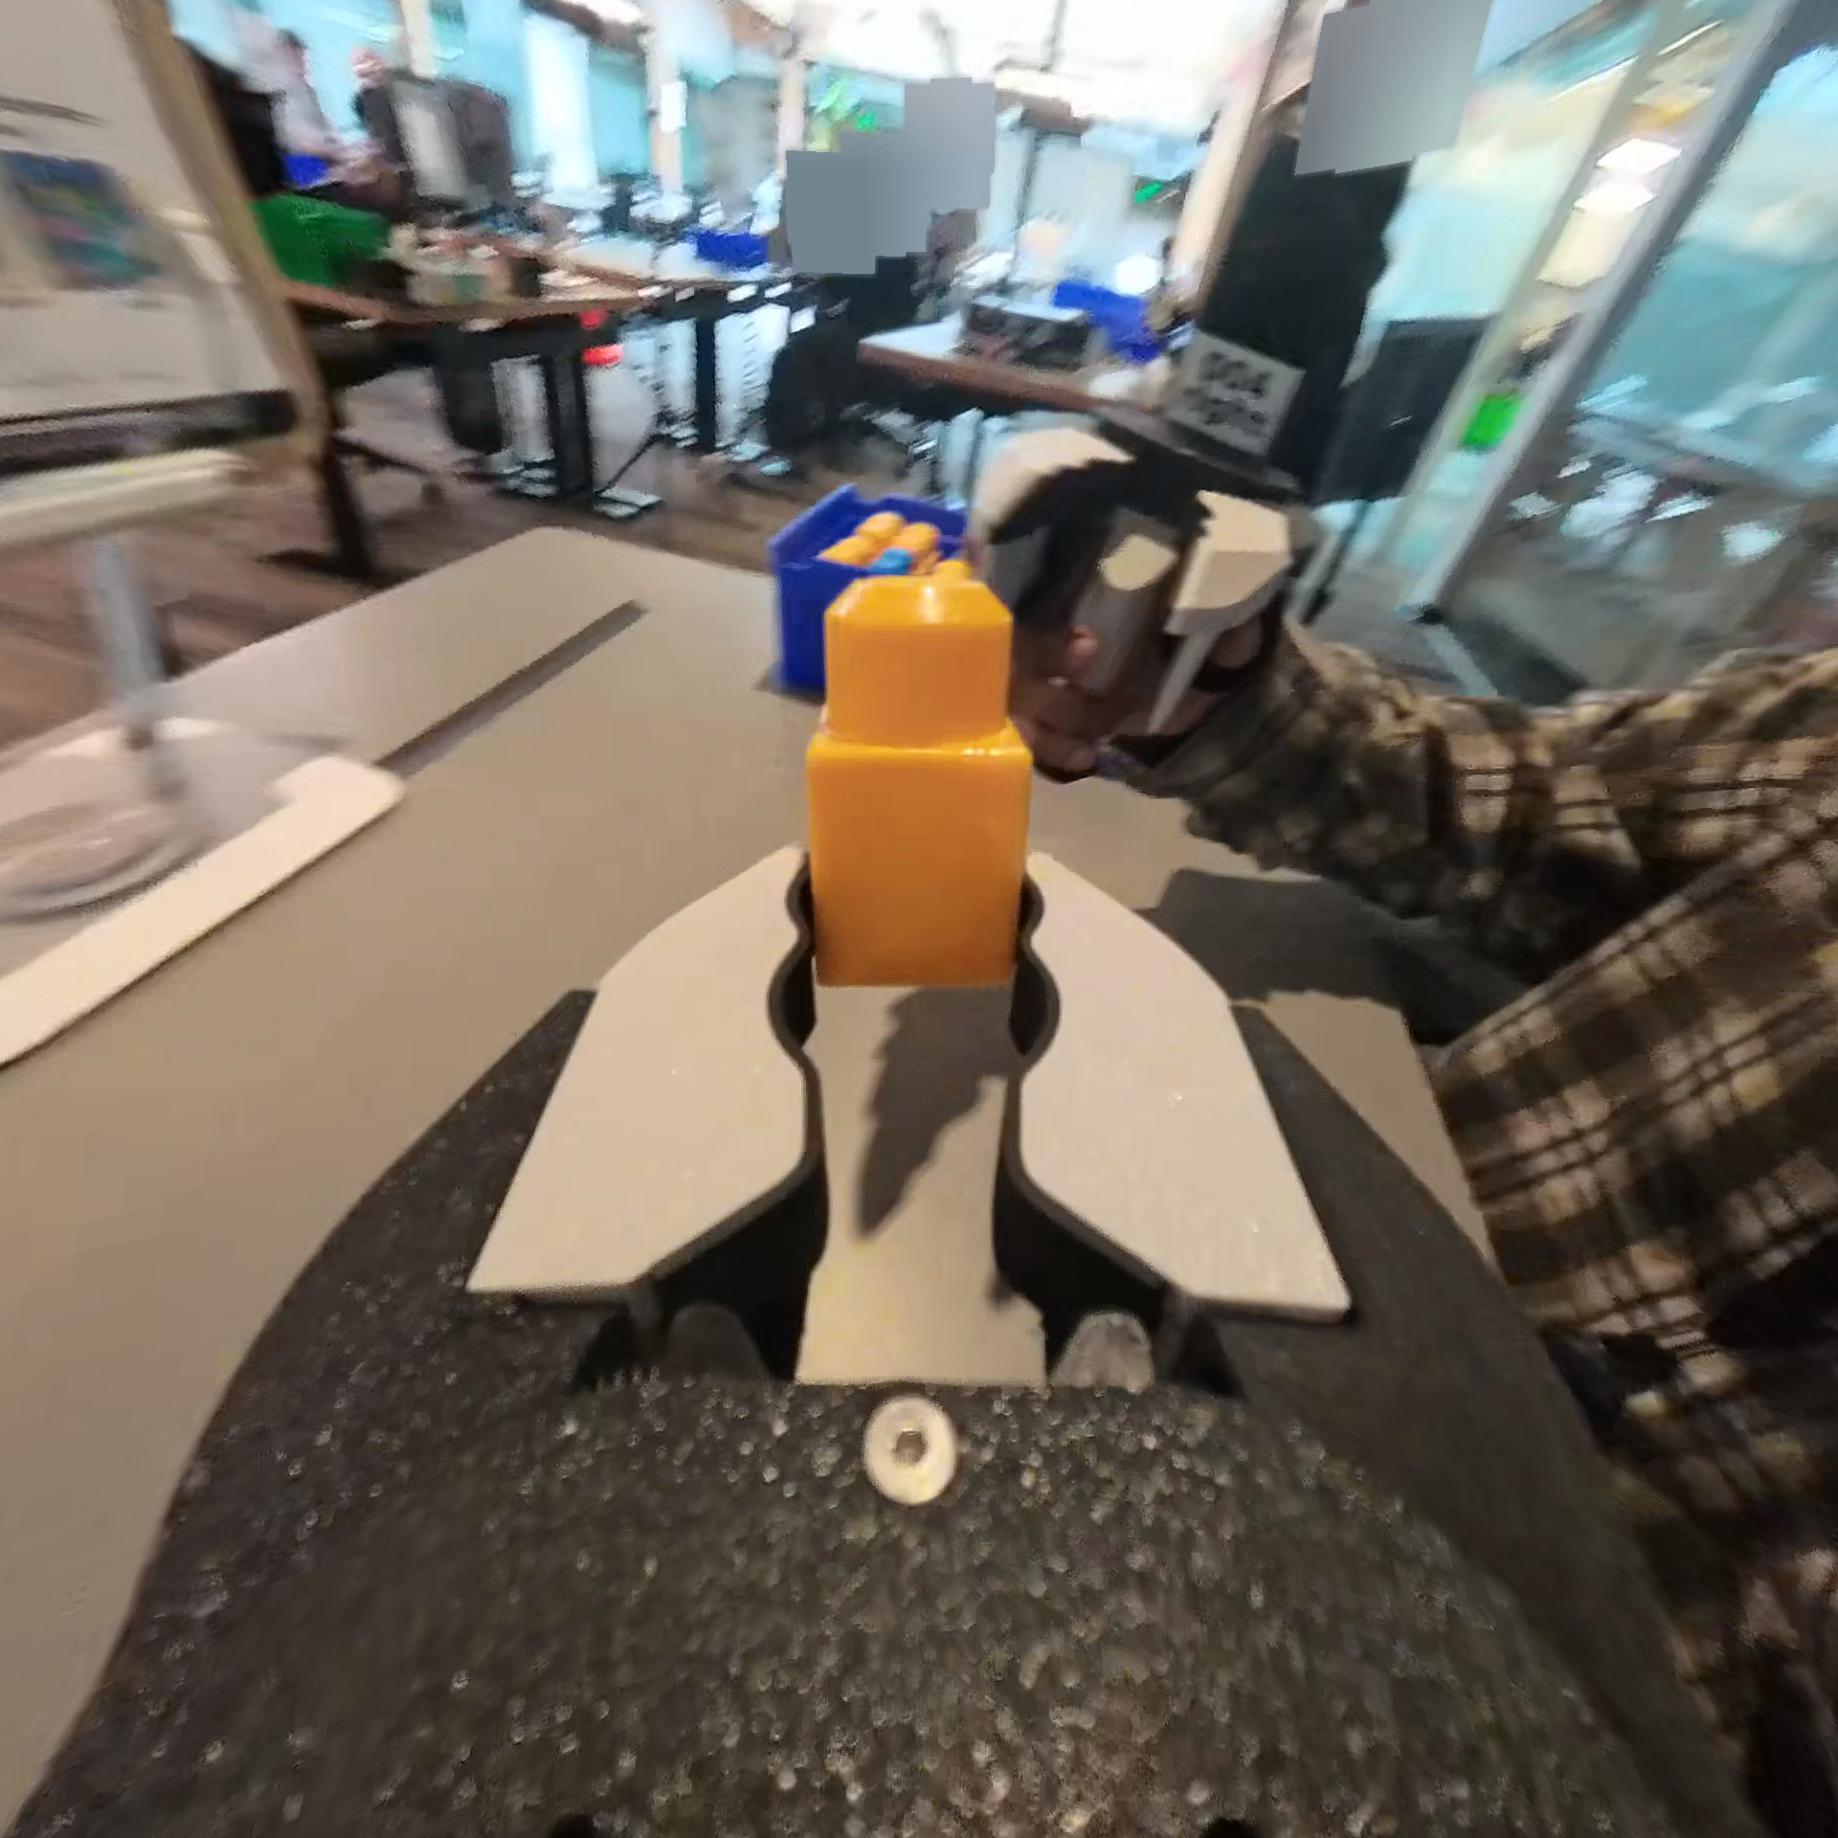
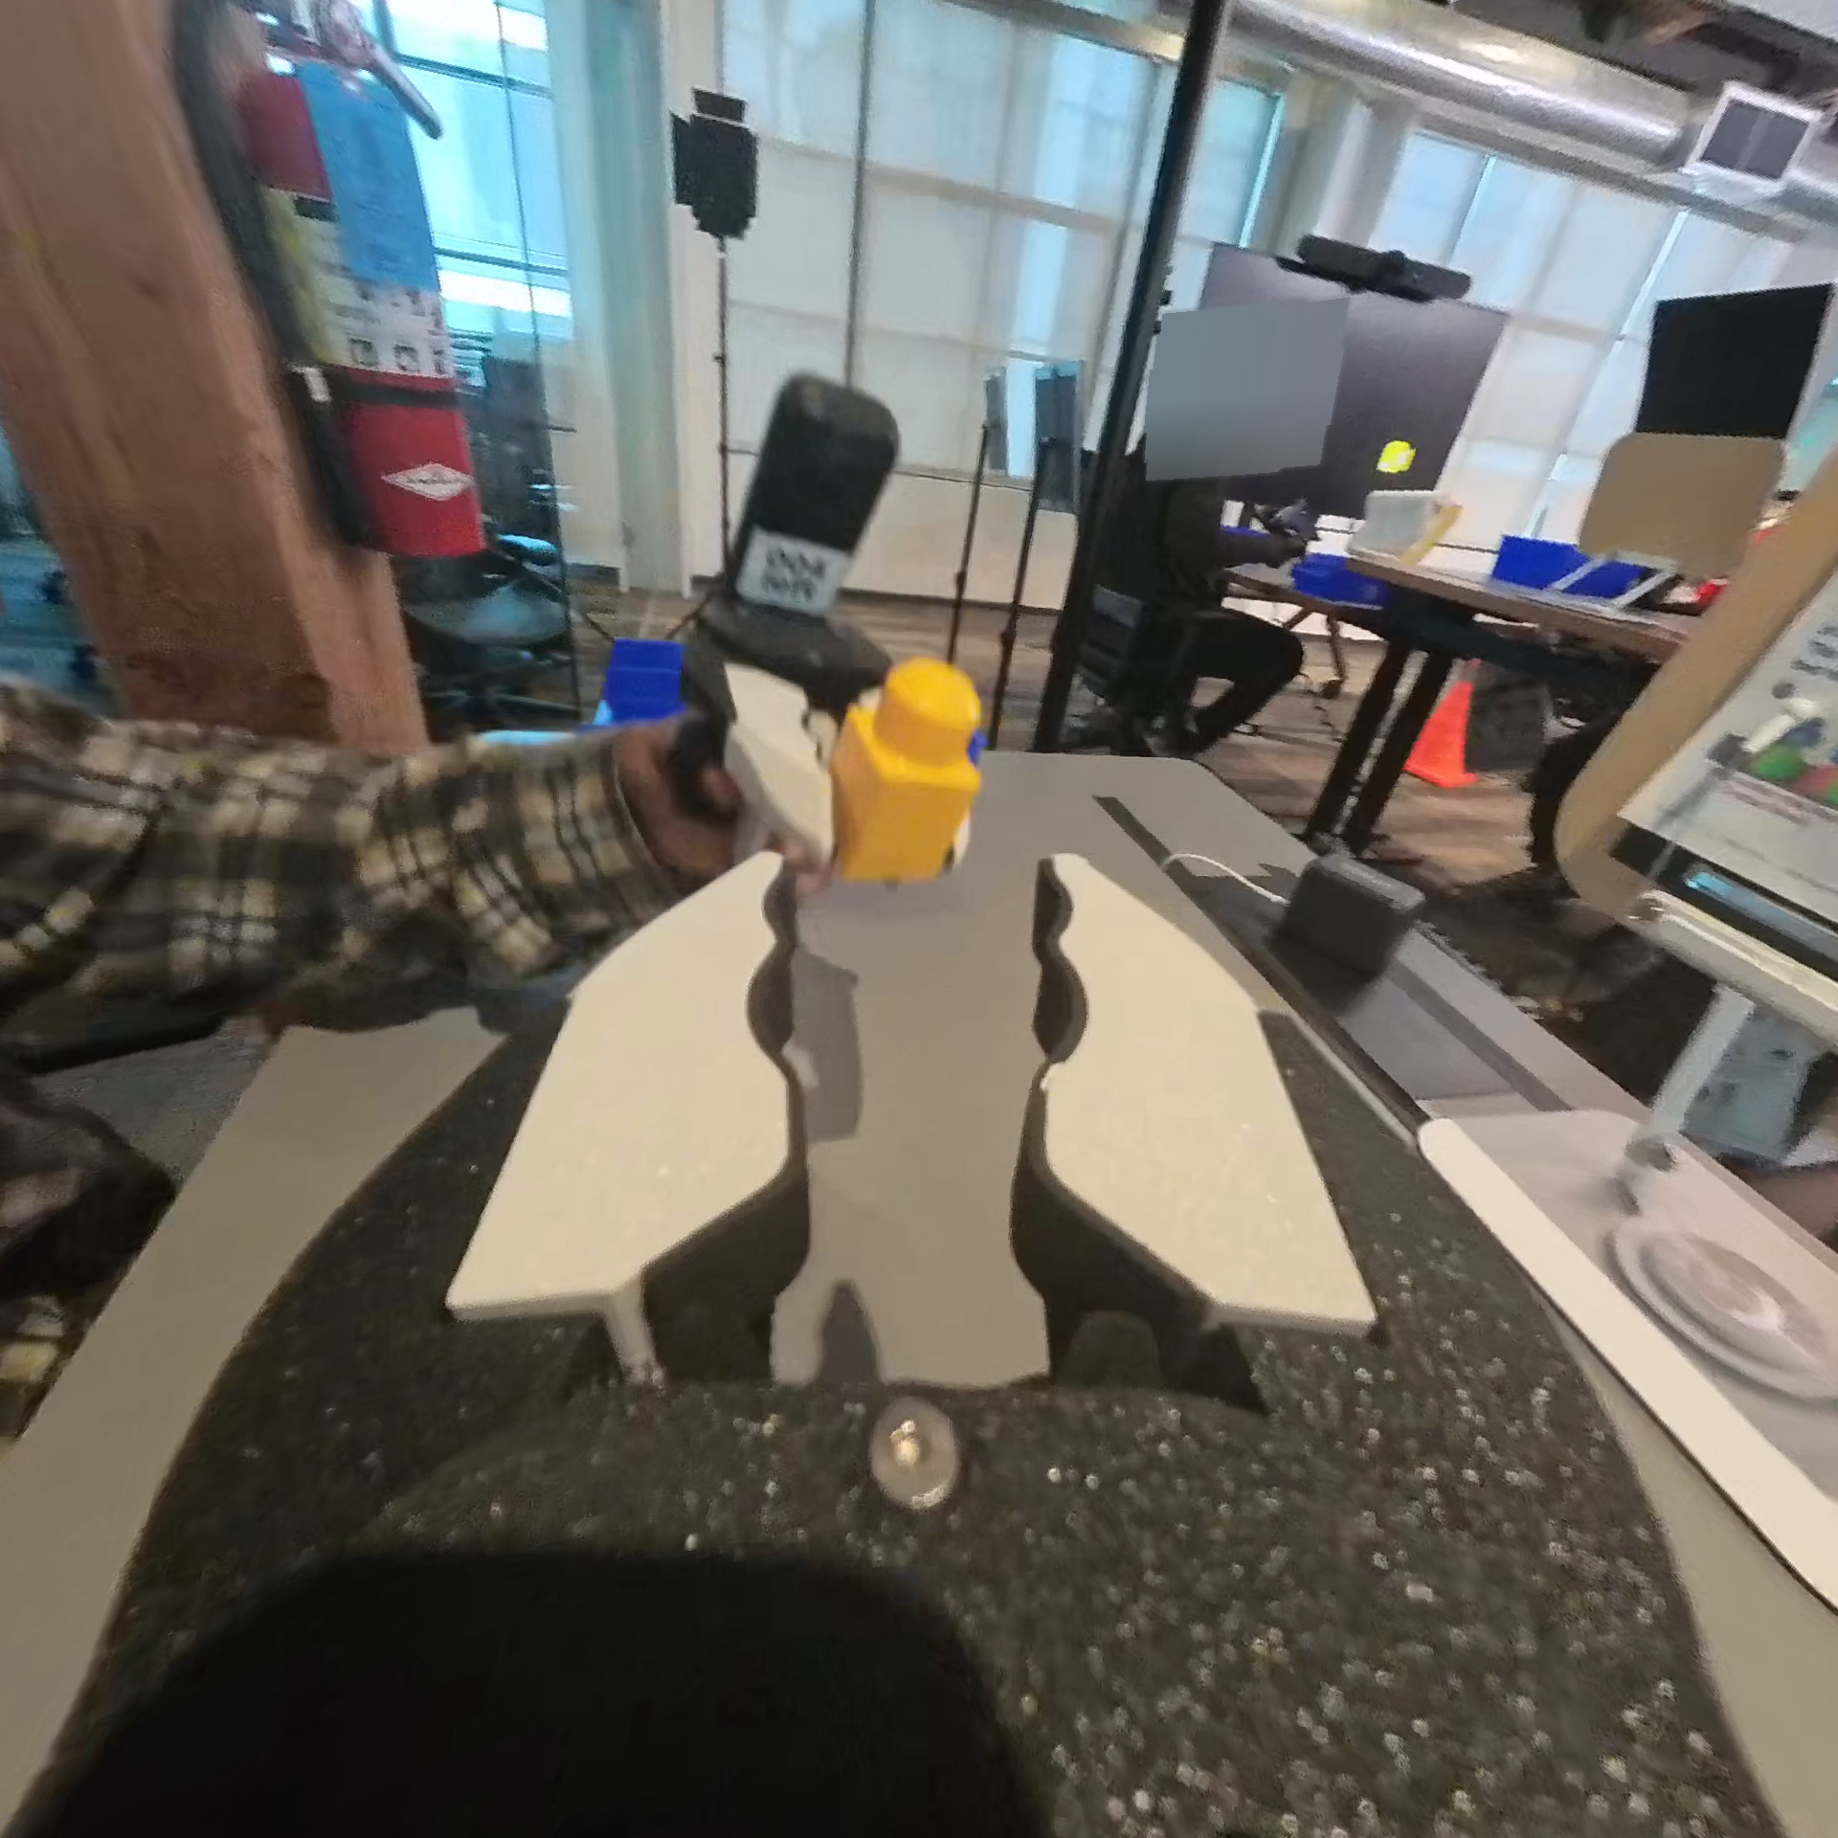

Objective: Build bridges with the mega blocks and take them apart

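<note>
The left gripper (image 1: 917,920) pinches an orange block (image 1: 915,806) between its fingertips — the block stands upright, knob on top, lifted above the grey table (image 1: 298,995). The right gripper (image 2: 910,900) has its fingers spread with nothing between them. A blue bin (image 1: 811,607) holding more blocks sits at the table's far edge — beyond the held block.

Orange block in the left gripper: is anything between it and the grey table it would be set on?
Nothing visible. The orange block sits clamped in the left gripper, with bare grey table around and below. The blue bin stands farther back; the right gripper is open, off to the side.
</note>
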Tool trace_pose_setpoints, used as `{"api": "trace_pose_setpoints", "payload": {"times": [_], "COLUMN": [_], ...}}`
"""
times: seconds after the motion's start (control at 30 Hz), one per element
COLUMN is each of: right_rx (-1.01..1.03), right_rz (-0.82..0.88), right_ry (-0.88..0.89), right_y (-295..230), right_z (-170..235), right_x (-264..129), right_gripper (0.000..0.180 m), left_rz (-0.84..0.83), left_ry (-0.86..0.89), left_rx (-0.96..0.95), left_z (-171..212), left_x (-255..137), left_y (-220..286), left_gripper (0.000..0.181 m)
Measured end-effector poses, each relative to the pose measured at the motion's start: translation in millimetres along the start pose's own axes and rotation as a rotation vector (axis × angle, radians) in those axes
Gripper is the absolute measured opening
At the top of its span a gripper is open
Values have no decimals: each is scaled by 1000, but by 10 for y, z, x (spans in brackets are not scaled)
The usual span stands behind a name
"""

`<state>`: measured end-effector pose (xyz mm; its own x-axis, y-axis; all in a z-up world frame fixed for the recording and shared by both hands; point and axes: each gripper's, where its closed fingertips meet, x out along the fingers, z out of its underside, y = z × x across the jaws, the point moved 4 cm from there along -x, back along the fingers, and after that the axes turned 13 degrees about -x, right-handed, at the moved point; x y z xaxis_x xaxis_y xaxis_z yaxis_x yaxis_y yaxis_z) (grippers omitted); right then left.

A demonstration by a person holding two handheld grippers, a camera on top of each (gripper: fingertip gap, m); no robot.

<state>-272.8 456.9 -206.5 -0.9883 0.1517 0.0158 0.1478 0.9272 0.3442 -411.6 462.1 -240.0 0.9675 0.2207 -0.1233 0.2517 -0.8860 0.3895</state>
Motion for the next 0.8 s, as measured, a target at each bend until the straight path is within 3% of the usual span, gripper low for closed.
{"api": "trace_pose_setpoints", "payload": {"times": [0.23, 0.5, 0.63, 0.8], "right_rx": [95, 156, 185, 76], "right_rz": [-127, -183, -250, -254], "right_ry": [36, -8, -6, -99], "right_y": [3, -84, -132, -121], "right_z": [77, 317, 336, 440], "right_x": [27, 293, 421, 494], "right_gripper": [46, 45, 29, 28], "left_rz": [170, 201, 198, 103], "left_ry": [-5, 38, 25, -28], "left_rx": [-53, -59, -61, -59], "left_z": [365, 394, 420, 422], "left_x": [533, 518, 502, 269], "left_y": [60, 76, 70, -81], "left_gripper": [37, 37, 37, 42]}}
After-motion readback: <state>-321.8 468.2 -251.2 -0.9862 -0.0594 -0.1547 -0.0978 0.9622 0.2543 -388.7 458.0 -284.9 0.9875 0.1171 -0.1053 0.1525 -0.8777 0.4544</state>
